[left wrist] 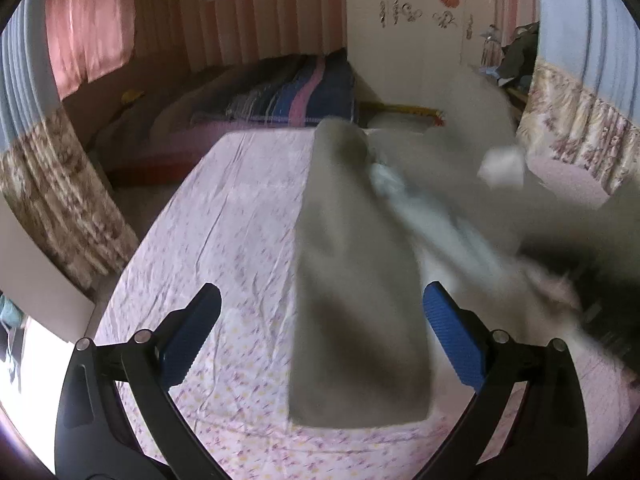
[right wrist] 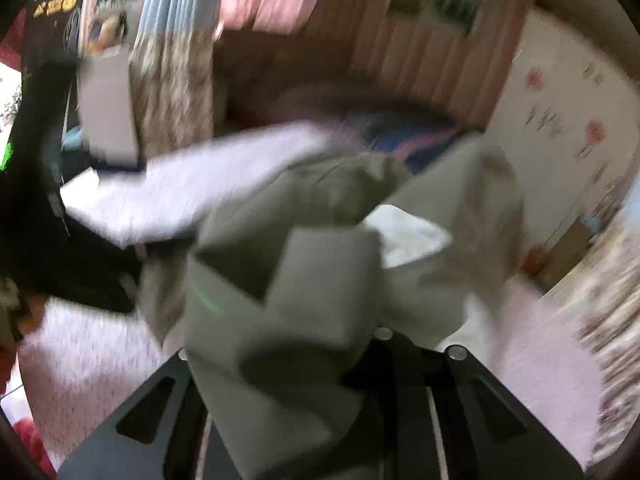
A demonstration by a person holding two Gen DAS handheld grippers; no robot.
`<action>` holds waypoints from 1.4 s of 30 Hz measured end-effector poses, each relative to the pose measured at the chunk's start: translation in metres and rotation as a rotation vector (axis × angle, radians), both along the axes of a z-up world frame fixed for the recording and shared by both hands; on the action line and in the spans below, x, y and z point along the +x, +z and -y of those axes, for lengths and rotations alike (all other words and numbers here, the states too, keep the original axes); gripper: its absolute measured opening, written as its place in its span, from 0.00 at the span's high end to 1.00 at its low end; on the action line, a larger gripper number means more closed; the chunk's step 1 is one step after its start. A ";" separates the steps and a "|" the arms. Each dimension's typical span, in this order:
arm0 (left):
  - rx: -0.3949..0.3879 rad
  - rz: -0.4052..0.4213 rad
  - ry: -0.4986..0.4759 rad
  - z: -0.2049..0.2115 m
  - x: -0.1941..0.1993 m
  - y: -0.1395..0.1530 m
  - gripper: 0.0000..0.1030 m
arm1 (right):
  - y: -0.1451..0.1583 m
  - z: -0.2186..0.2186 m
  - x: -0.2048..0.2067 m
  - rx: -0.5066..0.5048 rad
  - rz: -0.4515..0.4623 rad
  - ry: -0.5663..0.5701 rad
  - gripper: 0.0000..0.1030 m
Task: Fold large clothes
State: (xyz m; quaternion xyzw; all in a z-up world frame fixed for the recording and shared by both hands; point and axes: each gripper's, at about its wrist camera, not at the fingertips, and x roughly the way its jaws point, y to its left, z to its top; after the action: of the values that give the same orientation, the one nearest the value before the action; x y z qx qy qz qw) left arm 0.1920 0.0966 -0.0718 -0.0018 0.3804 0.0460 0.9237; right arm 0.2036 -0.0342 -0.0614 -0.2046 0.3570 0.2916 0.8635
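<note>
- Grey-green garment (left wrist: 360, 280): one long panel lies flat on the bed, running from near the viewer toward the far edge. The rest lifts off to the right, bunched and blurred, with a pale lining (left wrist: 400, 188) showing at the fold.
- In the right wrist view the same cloth (right wrist: 320, 280) drapes in folds directly over the tool's front, a white patch (right wrist: 404, 236) exposed among them.
- Right gripper (right wrist: 320, 360): fingertips buried under the fabric; the two black finger arms stand close together, and the cloth rises bunched from between them, consistent with a narrow clamp on the garment.
- Left gripper (left wrist: 322, 340): jaws spread wide, blue pads (left wrist: 452, 344) facing each other, hovering above the flat panel. The cloth lies below the gap; neither pad presses it, nothing held.
- Bed sheet (left wrist: 224, 220): pale pink with small floral print, creased.
- Beyond the bed: a striped blanket (left wrist: 296, 96) on a further bed, pink curtains (left wrist: 88, 36), a white wardrobe (left wrist: 416, 48) bearing red round stickers.
</note>
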 end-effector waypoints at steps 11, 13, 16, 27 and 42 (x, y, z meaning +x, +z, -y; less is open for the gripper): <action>-0.014 -0.033 -0.014 -0.004 0.001 -0.015 0.03 | -0.042 0.012 0.004 0.080 -0.094 -0.028 0.79; -0.011 -0.036 -0.014 -0.005 0.001 -0.014 0.03 | -0.038 0.014 0.003 0.105 -0.103 -0.014 0.64; -0.009 -0.032 -0.021 -0.003 -0.001 -0.011 0.03 | -0.013 0.027 -0.013 0.138 -0.101 0.006 0.37; -0.072 0.022 -0.088 0.011 -0.010 0.015 0.03 | 0.055 0.136 -0.045 0.346 -0.043 -0.100 0.26; -0.083 0.049 -0.136 0.031 -0.019 0.029 0.03 | 0.021 0.198 -0.015 0.424 -0.056 -0.346 0.26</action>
State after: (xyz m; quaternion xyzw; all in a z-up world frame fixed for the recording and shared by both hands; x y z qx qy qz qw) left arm 0.1727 0.0653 -0.0429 -0.0155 0.3584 -0.0326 0.9329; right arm 0.1886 -0.2323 -0.0406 0.0529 0.3412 0.2136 0.9139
